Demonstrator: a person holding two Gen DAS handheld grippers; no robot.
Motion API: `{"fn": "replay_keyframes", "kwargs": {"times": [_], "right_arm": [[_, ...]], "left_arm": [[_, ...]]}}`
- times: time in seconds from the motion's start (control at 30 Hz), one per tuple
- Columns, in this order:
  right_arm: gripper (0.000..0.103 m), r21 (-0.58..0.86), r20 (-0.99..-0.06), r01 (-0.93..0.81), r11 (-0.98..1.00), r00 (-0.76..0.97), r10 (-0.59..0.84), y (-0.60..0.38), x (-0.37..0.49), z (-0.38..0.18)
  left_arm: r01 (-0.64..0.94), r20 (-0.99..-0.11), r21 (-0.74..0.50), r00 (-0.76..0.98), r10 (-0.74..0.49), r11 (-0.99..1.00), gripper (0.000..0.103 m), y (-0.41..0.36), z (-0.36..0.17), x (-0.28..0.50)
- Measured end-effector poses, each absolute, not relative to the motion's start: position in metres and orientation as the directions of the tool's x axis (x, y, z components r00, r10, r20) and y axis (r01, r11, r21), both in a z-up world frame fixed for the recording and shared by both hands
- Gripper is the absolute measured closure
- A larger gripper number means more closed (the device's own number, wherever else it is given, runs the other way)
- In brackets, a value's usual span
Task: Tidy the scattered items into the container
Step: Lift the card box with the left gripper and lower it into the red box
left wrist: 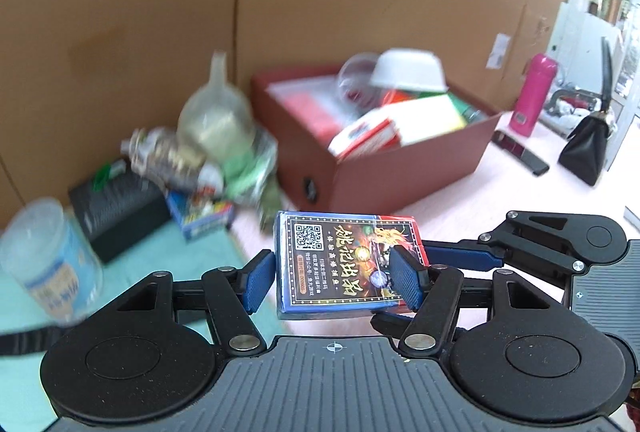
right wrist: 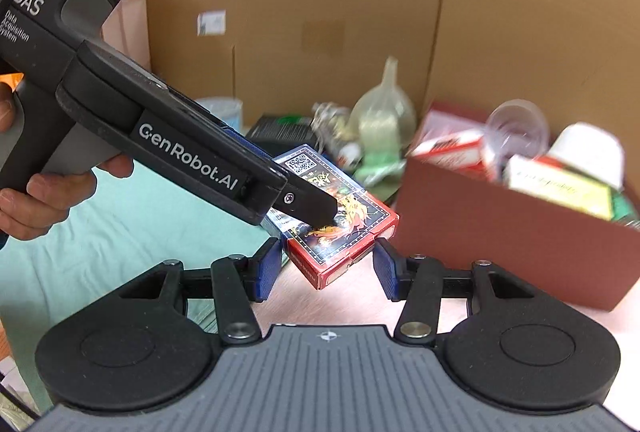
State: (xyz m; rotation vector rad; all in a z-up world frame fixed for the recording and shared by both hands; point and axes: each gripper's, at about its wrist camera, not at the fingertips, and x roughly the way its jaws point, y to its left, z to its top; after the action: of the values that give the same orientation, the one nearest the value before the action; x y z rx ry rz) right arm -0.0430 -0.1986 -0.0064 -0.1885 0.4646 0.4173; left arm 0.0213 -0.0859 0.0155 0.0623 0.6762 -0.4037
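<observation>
The black two-finger left gripper (left wrist: 334, 274) clamps a glossy card pack (left wrist: 344, 264). The matching right gripper (right wrist: 325, 268) stands apart, pads (right wrist: 267, 268) clear of it.

Both wrist views look down along their tongs, close on the shared card pack (left wrist: 344, 264) and red box (right wrist: 500, 232)

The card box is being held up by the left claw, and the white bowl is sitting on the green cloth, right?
Not quite. The left claw does hold the card box, but the white bowl sits upside down on the things piled in the red-brown container, not on the green cloth. The left wrist view shows it.
</observation>
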Motion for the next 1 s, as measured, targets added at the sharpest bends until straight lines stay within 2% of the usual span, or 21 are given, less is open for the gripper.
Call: {"fn": "replay_keyframes", "kwargs": {"times": [0.47, 0.67, 1.0], "right_arm": [[0.047, -0.121, -0.357, -0.327, 0.937, 0.895, 0.266, -0.224, -0.012, 0.039], [0.047, -0.111, -0.367, -0.265, 0.958, 0.907, 0.208, -0.227, 0.022, 0.045], [0.046, -0.092, -0.429, -0.201, 0.975, 0.892, 0.143, -0.227, 0.078, 0.029]], "left_arm": [[0.444, -0.522, 0.028, 0.77, -0.366, 0.895, 0.037, -0.12, 0.07, 0.055], [0.459, -0.53, 0.008, 0.756, -0.385, 0.889, 0.037, -0.125, 0.074, 0.099], [0.44, -0.565, -0.076, 0.721, -0.402, 0.895, 0.036, -0.12, 0.051, 0.171]]}}
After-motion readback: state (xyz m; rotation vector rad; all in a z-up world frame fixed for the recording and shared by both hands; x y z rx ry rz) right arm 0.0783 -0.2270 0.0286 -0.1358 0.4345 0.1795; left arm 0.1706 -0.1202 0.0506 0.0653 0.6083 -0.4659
